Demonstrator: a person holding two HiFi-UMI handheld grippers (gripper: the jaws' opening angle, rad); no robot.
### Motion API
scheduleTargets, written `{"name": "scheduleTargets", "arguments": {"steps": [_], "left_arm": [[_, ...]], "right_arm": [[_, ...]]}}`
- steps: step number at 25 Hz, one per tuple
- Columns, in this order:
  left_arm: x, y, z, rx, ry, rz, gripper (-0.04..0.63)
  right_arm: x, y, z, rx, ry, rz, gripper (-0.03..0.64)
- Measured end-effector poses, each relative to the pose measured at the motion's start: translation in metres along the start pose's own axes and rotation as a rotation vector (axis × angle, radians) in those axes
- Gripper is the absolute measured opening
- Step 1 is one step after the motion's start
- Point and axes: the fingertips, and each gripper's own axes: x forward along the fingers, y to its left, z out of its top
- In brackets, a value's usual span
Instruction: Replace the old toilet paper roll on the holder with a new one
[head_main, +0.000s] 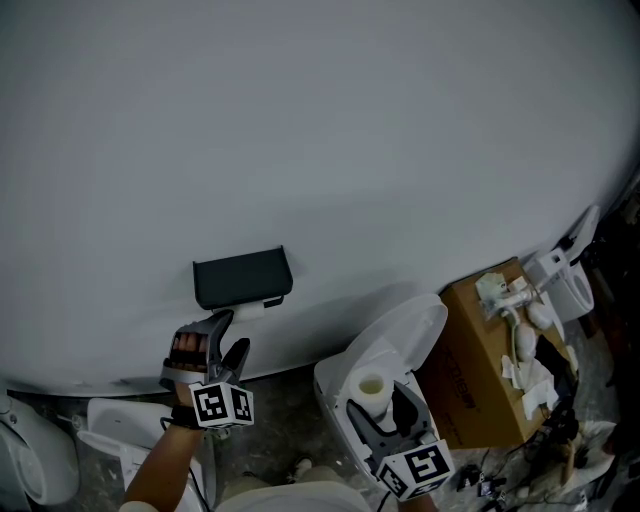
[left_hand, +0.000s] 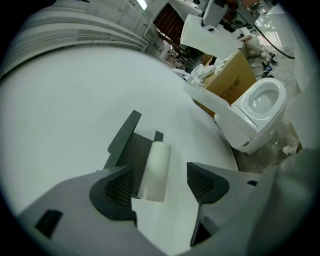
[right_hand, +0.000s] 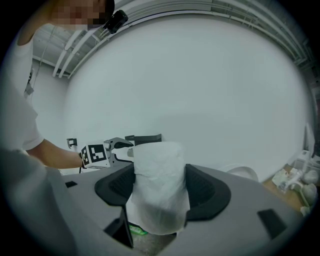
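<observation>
A dark holder (head_main: 242, 277) hangs on the white wall with a slim pale old roll (head_main: 262, 303) under its cover. My left gripper (head_main: 232, 335) is just below it, open. In the left gripper view the old roll (left_hand: 156, 170) lies ahead in the gap between the pads of the left gripper (left_hand: 162, 185), touching neither, with the holder (left_hand: 125, 145) behind. My right gripper (head_main: 385, 402) is shut on a new white roll (head_main: 373, 392), held upright over the toilet. The new roll (right_hand: 160, 185) fills the right gripper's (right_hand: 160, 189) jaws; the holder (right_hand: 145, 138) shows beyond.
A white toilet (head_main: 400, 335) with its lid raised stands at lower right against the wall. Next to it is a cardboard box (head_main: 480, 380) with white fittings on top. Another white fixture (head_main: 35, 465) sits at lower left on the grey floor.
</observation>
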Motion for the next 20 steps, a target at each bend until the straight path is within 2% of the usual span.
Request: {"name": "scheduleTargets", "arguments": {"steps": [6,11,15,20], "left_arm": [[0.013,0.000,0.000,0.028,0.041,-0.014,0.300],[0.023,0.001,-0.004,0.037,0.108,-0.033,0.284],[0.027,0.009,-0.004,0.032,0.140,-0.017,0.195],[0.032,0.009,0.002,0.014,0.156,-0.017,0.187]], "right_arm": [[0.002,-0.004,-0.001,0.003,-0.006,0.015,0.302],[0.003,-0.007,-0.001,0.006,-0.011,0.025,0.302],[0.004,-0.010,-0.001,0.008,-0.013,0.034,0.302],[0.005,-0.014,0.001,0.010,-0.019,0.046,0.302]]}}
